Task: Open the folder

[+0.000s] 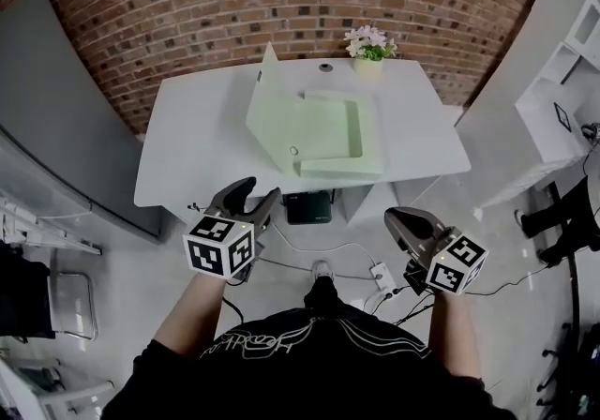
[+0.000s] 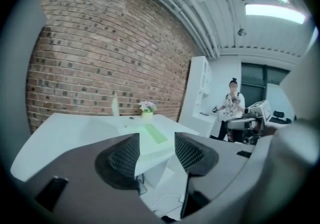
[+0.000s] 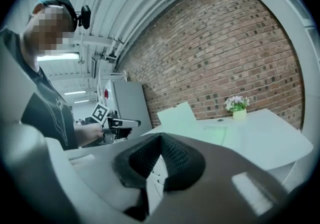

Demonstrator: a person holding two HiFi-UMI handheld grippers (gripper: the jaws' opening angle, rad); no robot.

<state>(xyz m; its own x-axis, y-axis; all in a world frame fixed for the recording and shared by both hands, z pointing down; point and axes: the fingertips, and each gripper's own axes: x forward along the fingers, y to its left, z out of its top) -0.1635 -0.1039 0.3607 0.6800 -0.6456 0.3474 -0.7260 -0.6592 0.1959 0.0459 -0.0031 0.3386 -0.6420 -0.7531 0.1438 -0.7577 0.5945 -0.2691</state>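
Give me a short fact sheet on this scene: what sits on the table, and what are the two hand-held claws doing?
Setting: white table against a brick wall
Main item: light green folder, lying on the table
Folder state: open, its cover standing up on the left side
Other item: small potted flowers at the table's far edge
Left gripper: jaws apart, nothing between them, held short of the table
Right gripper: jaws together, holding nothing, also short of the table
Contact: neither gripper touches the folder
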